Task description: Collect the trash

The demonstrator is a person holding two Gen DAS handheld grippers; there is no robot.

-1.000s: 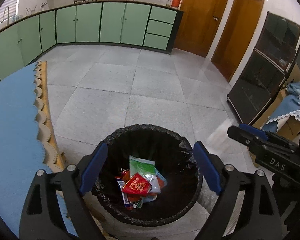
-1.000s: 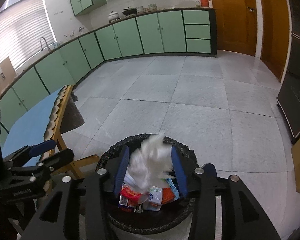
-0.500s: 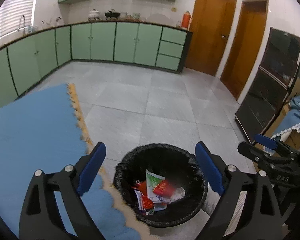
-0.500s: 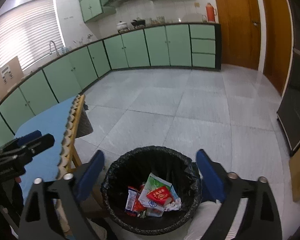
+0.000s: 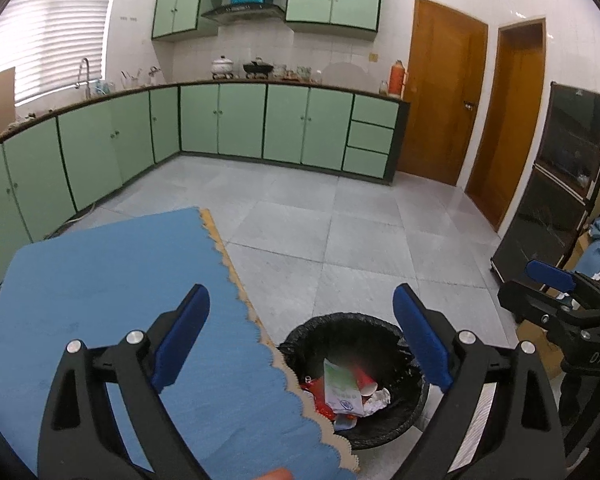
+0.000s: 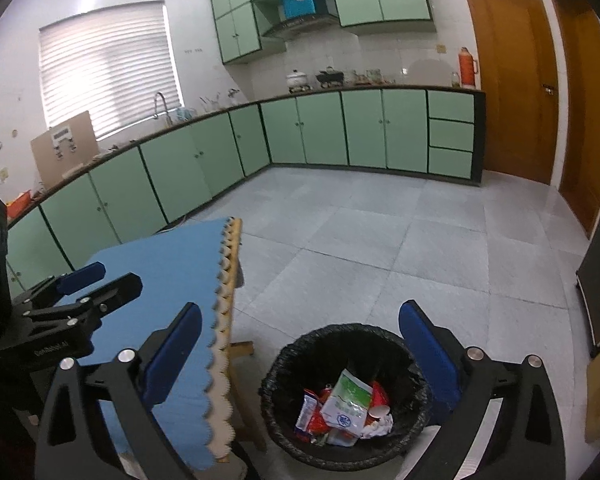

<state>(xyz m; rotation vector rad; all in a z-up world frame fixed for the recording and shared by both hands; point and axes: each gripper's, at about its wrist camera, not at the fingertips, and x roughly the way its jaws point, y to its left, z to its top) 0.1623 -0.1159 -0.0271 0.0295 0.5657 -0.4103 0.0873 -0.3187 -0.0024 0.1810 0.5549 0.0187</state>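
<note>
Hovering with both jaws released and empty: left gripper [image 5: 300, 336], right gripper [image 6: 300, 344]. Trash [image 6: 346, 412] sits in the black-lined bin [image 6: 284, 368], below and between the right jaws. Drop step looks done; next probably calls for finding more trash on the blue bench [image 5: 100, 280].

Open tiled floor [image 6: 420, 248] ahead, blue-covered table [image 6: 172, 280] blocking left, bin [image 6: 380, 336] mouth unobstructed

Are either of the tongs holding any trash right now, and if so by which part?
Nothing is held. The left tongs and right tongs both stand wide open and empty above the black-lined trash bin, with wrappers and crumpled tissue lying inside.
</note>
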